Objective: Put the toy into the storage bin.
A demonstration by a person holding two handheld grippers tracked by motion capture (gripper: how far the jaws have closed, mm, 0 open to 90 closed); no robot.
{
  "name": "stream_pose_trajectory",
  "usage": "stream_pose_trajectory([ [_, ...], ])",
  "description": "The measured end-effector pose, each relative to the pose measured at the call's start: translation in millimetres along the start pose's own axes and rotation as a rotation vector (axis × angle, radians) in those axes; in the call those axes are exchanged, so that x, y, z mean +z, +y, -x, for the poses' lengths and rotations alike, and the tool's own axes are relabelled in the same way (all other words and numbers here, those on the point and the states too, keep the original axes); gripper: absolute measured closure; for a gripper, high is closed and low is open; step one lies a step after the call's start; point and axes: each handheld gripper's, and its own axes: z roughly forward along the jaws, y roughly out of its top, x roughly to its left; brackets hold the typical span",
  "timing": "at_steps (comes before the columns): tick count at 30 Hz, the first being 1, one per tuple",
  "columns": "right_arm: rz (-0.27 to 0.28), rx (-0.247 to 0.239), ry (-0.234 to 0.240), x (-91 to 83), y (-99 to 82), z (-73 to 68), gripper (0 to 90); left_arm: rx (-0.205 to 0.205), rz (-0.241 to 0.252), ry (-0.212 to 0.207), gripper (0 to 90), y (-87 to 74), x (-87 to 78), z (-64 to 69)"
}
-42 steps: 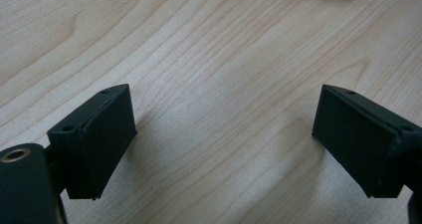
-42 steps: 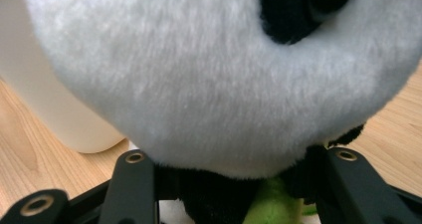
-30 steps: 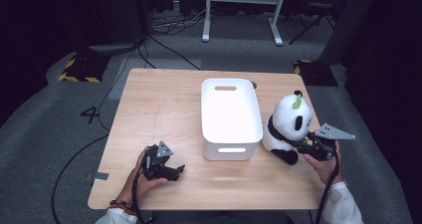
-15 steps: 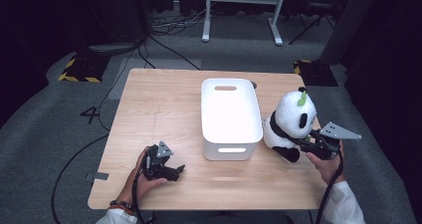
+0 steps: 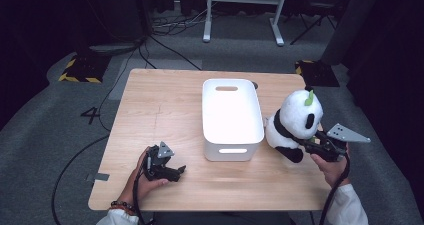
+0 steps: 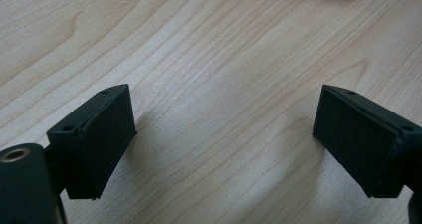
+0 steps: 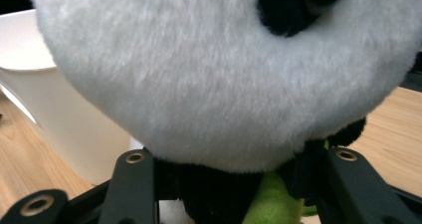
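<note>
Panda plush [image 5: 292,120] beside white bin [image 5: 231,120] on wooden table [image 5: 160,105]; grey carpet [image 5: 60,130] around.

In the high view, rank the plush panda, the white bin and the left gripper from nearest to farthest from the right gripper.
1. The plush panda: gripped by the right gripper, at the table's right side.
2. The white bin: just left of the panda, mid-table.
3. The left gripper: beyond the bin, resting near the table's front-left edge, its fingers apart.
</note>
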Motion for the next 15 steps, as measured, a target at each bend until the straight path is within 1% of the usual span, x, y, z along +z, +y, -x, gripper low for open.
stream_pose_trajectory([
  [2,-0.006,-0.005,-0.002,2.1,1.2,-0.4,52.7,-0.001,0.001,0.000,9.8,-0.1,0.0,0.2],
  [6,0.002,-0.017,-0.001,6.6,5.7,-1.2,52.7,-0.002,0.000,0.002,10.0,-0.7,-0.7,0.3],
  [9,0.007,-0.020,0.013,8.6,9.0,-3.3,52.7,-0.002,0.000,0.002,10.0,-0.7,-0.7,0.3],
  [15,0.020,-0.030,0.019,10.1,14.6,-6.6,52.7,-0.002,0.000,0.002,10.0,-0.7,-0.7,0.3],
])
